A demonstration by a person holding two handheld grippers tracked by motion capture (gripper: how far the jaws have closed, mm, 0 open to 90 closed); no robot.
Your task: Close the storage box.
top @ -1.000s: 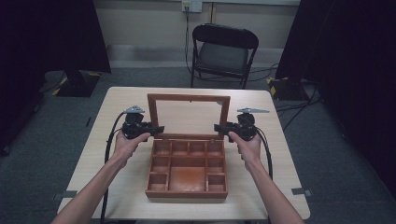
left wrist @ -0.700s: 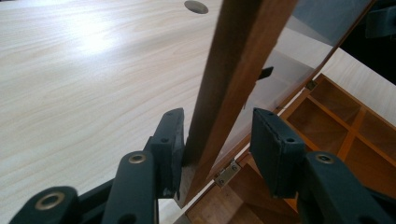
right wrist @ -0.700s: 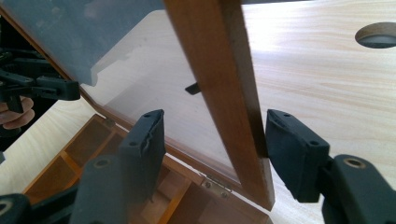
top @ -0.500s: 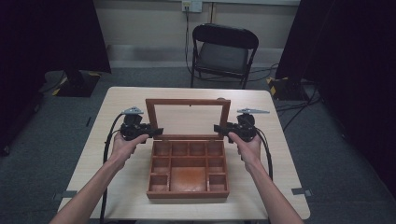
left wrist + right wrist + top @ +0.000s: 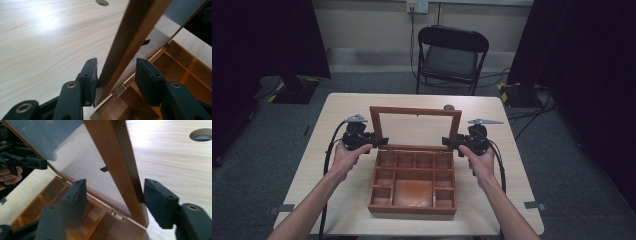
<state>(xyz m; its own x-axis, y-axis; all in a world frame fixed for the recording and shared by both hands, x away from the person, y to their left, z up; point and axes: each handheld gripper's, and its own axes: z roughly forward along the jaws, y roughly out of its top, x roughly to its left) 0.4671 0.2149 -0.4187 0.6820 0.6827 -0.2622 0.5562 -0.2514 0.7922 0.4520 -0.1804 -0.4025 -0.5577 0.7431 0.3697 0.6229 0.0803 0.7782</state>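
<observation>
A brown wooden box [image 5: 412,209] with several open compartments sits at mid-table. Its glass-paned lid [image 5: 415,110] stands upright at the back on small brass hinges [image 5: 119,90]. My left gripper [image 5: 379,141] is at the lid's left rail, open, its jaws either side of the rail [image 5: 132,32]; the outer pad [image 5: 90,75] is almost against the wood. My right gripper [image 5: 448,142] is at the right rail [image 5: 112,152], open, with a gap on both sides. The pane [image 5: 82,170] shows the table through it.
The pale wooden table [image 5: 342,115] has a cable hole [image 5: 449,107] just behind the lid. A black chair [image 5: 451,55] stands beyond the far edge. Cables trail from both grippers along the forearms. Dark curtains flank the room.
The lid's top edge sits slightly lower in the high view than a second ago. Both grippers have stayed at the lid's side rails, barely moving.
</observation>
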